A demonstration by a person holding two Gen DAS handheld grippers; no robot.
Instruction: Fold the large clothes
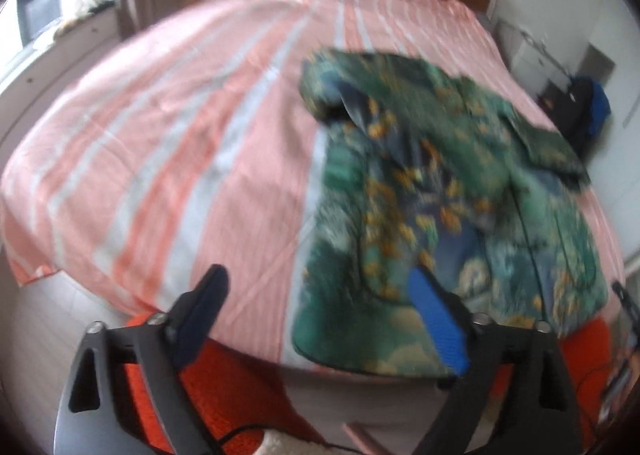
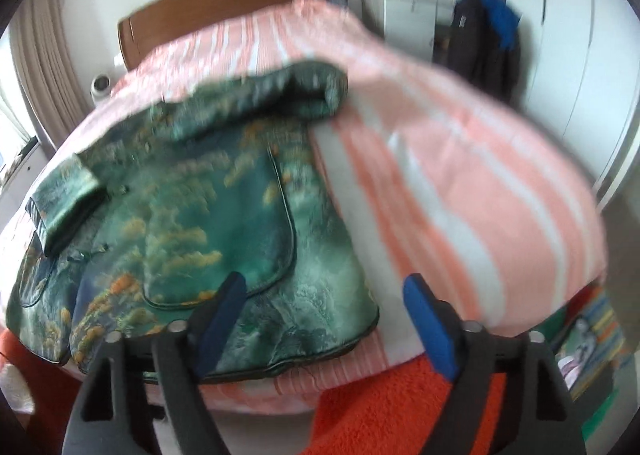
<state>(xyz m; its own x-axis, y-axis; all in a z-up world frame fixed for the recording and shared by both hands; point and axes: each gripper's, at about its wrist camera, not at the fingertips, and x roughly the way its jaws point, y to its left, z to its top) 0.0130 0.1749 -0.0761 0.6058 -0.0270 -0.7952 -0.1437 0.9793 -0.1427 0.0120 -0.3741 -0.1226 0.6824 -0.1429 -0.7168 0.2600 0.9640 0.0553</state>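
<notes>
While both sets of tongs, left tongs [image 1: 320, 307] and right tongs [image 2: 326, 311], stand wide with nothing between them, the green patterned jacket [image 1: 440, 191] lies partly folded on the striped bed [image 1: 180, 127], near its foot edge. A fold seems just set down; next likely needs a fresh grasp on an edge. Only the right view shows the rolled collar [image 2: 280, 91] and the folded-in sleeve [image 2: 64, 195] clearly.
</notes>
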